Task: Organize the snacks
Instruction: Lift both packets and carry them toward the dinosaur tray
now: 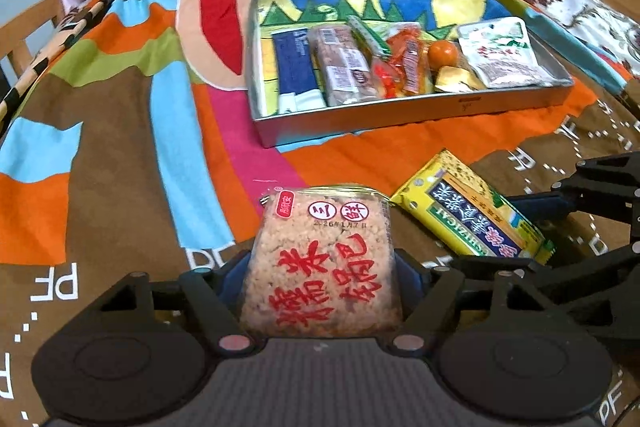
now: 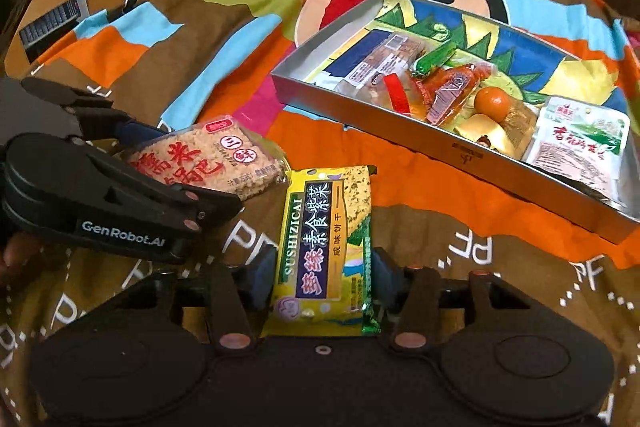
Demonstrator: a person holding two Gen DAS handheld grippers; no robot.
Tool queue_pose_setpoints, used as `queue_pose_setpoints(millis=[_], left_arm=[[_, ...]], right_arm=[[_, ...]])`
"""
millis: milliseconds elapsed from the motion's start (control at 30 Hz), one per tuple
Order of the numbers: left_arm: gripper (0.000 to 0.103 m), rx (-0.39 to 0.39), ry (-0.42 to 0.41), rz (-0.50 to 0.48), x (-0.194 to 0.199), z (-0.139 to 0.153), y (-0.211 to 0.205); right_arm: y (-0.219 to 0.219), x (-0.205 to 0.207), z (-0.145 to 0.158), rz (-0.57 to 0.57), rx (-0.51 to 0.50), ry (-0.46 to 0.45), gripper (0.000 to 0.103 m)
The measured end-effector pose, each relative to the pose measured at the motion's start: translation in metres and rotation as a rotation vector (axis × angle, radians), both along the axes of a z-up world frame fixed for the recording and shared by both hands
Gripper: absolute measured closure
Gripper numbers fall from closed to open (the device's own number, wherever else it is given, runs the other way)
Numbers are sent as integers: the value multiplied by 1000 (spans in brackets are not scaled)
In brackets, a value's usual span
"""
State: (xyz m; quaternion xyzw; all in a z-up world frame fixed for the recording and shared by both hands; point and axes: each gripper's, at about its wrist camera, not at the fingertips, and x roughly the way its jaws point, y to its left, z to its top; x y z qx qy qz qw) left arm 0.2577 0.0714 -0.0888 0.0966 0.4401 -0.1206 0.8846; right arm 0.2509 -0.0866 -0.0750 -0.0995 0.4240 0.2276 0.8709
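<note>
Both tools are gripping snacks on a colourful blanket: the left tool [image 1: 322,263] is pinching a rice cracker pack [image 1: 320,267], and the right tool [image 2: 324,283] is clamping a yellow biscuit pack [image 2: 326,247]. Next, probably, each is lifting toward the half-filled tray [image 1: 400,113] beyond.

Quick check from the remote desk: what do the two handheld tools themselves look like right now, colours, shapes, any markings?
Both match: matte black plastic. The left tool and right tool each have two round discs at the base, triangular linkage arms with pinkish pivot pins, and blue pads inside the fingers. A ribbed grey panel sits between the left discs. Seen from the right camera, the left tool's side carries white "GenRobot.AI" lettering. No cables or sleeves show.
</note>
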Motion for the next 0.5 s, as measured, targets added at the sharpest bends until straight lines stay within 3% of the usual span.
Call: queue_pose_setpoints(millis=[500], left_arm=[[25,46,26,-22,-13,-1,-16]], right_arm=[[-16,-20,0,-28,26,2,52]])
